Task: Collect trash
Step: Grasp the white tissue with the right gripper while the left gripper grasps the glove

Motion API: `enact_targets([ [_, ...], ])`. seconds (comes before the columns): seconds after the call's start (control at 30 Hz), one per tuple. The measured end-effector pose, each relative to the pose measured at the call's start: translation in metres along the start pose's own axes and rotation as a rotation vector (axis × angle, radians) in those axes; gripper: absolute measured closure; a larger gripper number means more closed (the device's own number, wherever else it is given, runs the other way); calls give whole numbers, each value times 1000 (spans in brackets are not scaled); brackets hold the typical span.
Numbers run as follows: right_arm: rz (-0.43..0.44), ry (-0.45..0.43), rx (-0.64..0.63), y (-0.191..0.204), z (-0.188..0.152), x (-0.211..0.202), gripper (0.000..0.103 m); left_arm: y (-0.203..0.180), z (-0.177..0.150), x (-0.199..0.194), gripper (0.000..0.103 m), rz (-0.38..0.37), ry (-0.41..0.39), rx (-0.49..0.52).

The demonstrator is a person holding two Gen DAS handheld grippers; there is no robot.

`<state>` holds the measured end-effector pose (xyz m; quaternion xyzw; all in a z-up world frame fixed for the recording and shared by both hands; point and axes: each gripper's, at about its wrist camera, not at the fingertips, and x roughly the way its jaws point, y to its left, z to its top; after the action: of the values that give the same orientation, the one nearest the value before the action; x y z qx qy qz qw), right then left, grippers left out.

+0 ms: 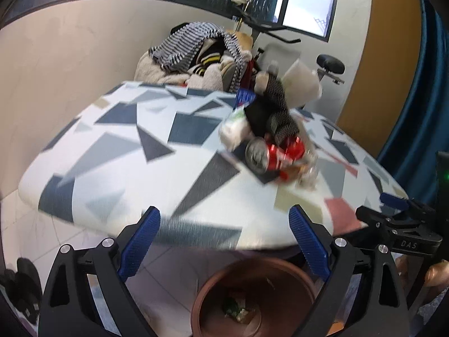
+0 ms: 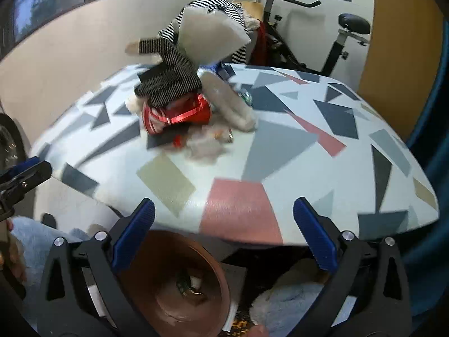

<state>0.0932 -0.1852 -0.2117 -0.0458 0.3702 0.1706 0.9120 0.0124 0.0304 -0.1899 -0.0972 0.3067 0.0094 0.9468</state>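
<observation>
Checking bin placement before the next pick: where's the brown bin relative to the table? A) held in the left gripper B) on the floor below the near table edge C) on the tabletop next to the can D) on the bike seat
B: the bin sits on the floor under the near edge of the table, with some scraps already inside; both grippers are open and empty.

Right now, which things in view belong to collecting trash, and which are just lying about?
For the job:
crushed red can
crumpled clear wrapper
brown bin
left tool and right tool, both open

Just lying about:
striped clothes pile
exercise bike
</observation>
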Motion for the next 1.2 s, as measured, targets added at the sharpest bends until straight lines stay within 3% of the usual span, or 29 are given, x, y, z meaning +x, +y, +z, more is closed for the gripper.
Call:
enact_targets([
  [0.07, 28, -19, 18, -9, 10, -3, 6, -4, 15, 1, 12, -16, -14, 8],
  [0.27, 3, -93, -3, -17, 43, -2, 6, -18, 67, 17, 13, -87, -54, 22],
  [0.37, 3, -111, 19, -26, 59, 1, 6, -22, 95, 35, 23, -142, -60, -11],
  [0.43, 1, -105, 34, -32, 69, 4, 6, -25, 113, 51, 37, -159, -55, -31],
  [0.5, -55, -110, 38, -36, 79, 6, 6, -24, 124, 64, 43, -154, -51, -46],
  [0.67, -48, -134, 70, -47, 89, 9, 6, -23, 139, 103, 50, -171, -12, -79],
  [0.73, -33, -143, 92, -54, 95, 11, 6, -24, 140, 114, 100, -213, 14, -77],
  [0.8, -14, -151, 106, -58, 99, 13, 6, -24, 141, 114, 101, -187, -15, -72],
  [0.93, 24, -171, 88, -57, 109, 18, 6, -25, 154, 91, 101, -228, -108, -49],
  [1.1, 99, -187, 76, -48, 127, 33, 6, -29, 172, 80, 101, -263, -112, -3],
  [1.2, 122, -149, 73, -40, 136, 48, 6, -27, 175, 76, 101, -264, -113, -8],
])
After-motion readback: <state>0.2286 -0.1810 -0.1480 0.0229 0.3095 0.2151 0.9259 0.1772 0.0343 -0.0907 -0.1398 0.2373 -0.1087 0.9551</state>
